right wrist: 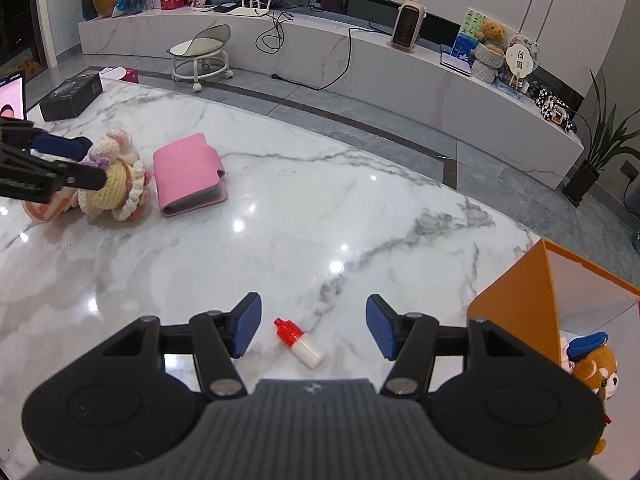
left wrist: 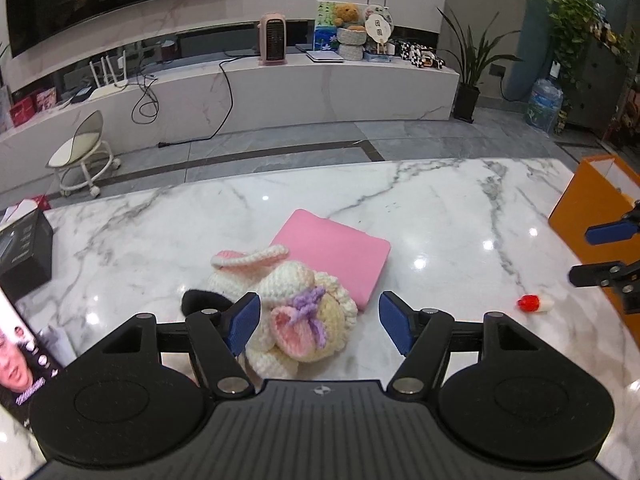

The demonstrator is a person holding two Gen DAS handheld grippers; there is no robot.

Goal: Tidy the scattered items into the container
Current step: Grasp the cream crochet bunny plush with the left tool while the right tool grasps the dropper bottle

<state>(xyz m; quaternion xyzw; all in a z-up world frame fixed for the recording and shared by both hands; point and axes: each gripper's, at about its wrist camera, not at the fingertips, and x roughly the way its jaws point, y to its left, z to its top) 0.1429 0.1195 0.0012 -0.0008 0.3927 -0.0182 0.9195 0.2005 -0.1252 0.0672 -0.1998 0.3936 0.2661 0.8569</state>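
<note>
A cream and pink crocheted bunny toy (left wrist: 296, 320) lies on the marble table between the open fingers of my left gripper (left wrist: 320, 322); its left pad (left wrist: 244, 322) touches the toy. It also shows in the right wrist view (right wrist: 116, 184). A pink wallet (left wrist: 334, 258) (right wrist: 188, 174) lies just beyond it. A small white bottle with a red cap (right wrist: 299, 343) (left wrist: 535, 303) lies between the open fingers of my right gripper (right wrist: 314, 330). The orange box (right wrist: 520, 304) (left wrist: 584, 216) stands at the right, with a plush toy (right wrist: 594, 368) inside.
A black box (left wrist: 24, 248) (right wrist: 72, 98) sits at the table's left edge. A phone screen (left wrist: 20, 364) lies at the near left. Beyond the table are a grey floor, a rolling stool (right wrist: 200, 54) and a long marble TV bench.
</note>
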